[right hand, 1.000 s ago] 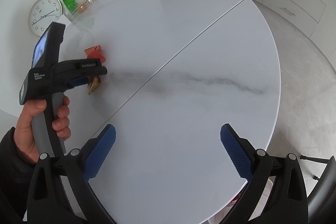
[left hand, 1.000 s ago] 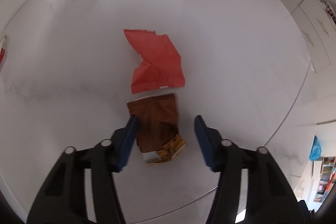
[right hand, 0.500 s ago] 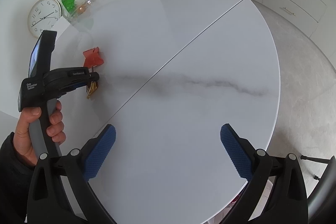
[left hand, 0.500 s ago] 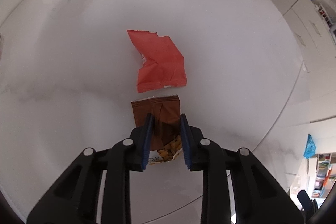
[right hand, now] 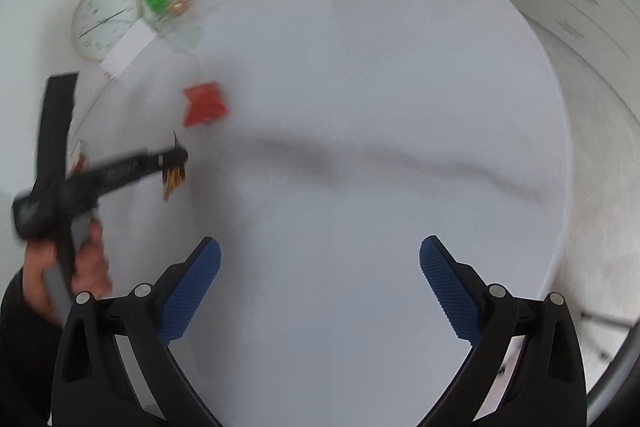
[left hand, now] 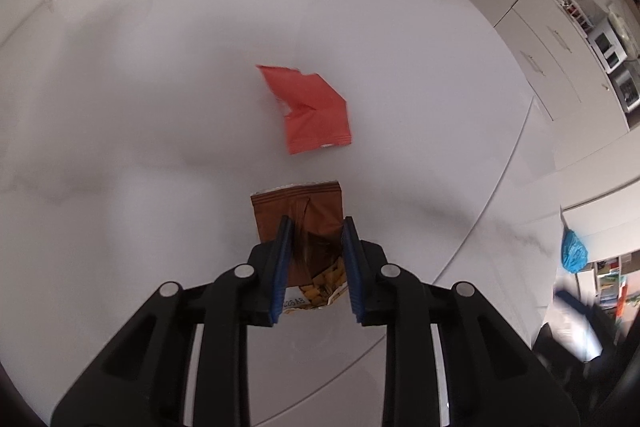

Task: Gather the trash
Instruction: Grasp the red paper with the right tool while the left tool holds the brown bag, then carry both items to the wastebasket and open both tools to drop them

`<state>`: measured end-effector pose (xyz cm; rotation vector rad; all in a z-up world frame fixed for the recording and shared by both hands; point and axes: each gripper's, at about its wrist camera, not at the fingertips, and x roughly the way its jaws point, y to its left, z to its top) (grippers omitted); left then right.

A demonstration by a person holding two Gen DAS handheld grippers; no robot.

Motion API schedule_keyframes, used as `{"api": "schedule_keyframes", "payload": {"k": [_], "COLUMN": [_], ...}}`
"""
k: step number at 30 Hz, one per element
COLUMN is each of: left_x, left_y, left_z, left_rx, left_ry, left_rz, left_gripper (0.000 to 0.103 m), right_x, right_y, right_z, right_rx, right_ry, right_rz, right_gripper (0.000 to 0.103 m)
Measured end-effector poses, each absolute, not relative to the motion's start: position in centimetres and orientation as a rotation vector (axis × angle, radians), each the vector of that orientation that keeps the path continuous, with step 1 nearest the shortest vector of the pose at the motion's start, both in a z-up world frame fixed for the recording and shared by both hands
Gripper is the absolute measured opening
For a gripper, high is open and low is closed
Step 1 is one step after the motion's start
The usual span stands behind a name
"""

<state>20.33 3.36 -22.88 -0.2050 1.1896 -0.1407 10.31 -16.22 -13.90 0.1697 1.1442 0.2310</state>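
1. The left claw is pinched onto a brown snack wrapper. Its two blue pads press the packet's sides, with the torn end and yellow printed base between them.

2. From the right wrist view, the wrapper appears to hang clear of the round white marble surface, dangling below the claw tips. Motion blur makes this uncertain.

3. A red wrapper, crumpled and torn, lies flat on the surface just beyond the brown one. It touches neither the brown wrapper nor either claw.

4. The right claw is spread wide and grips nothing, hovering over a bare part of the surface, well apart from both wrappers.

5. At the far edge stand a white clock and a clear bag with green contents. No bin or trash container is visible in either view.

6. Risk: the wrapper is thin and slick, and is held only by its edges. A quick swing could let it slide out and fall.

7. Risk: the torn end may point downward. If crumbs remain inside, they could spill onto the surface.

8. Risk: the red wrapper lies very flat. A claw coming straight down may push it along rather than catch it.
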Motion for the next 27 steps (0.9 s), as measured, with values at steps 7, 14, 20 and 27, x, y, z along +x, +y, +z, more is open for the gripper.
{"api": "schedule_keyframes", "payload": {"k": [7,14,20,27], "left_x": [18.7,18.6,19.5,18.4], "left_y": [6.8,13.4,13.4,12.1], "left_z": [-21.2,-21.0,-21.5,-19.8], "left_rx": [-0.162,-0.152,-0.119,-0.098], "left_ry": [1.16,1.158,1.152,1.127], "left_rz": [-0.075,-0.044,-0.042,-0.094], "left_gripper": [0.025,0.025,0.025,0.025], "right_x": [18.8,24.2,24.6,20.3], "right_y": [-5.0,0.8,2.1,-0.5], "right_z": [-15.1,-18.6,-19.4,-15.9], "right_rx": [0.034,-0.006,-0.048,0.017], "right_ry": [1.143,1.213,1.227,1.171], "right_rz": [0.365,0.337,0.296,0.307], "right_gripper": [0.099,0.08,0.049,0.048]}}
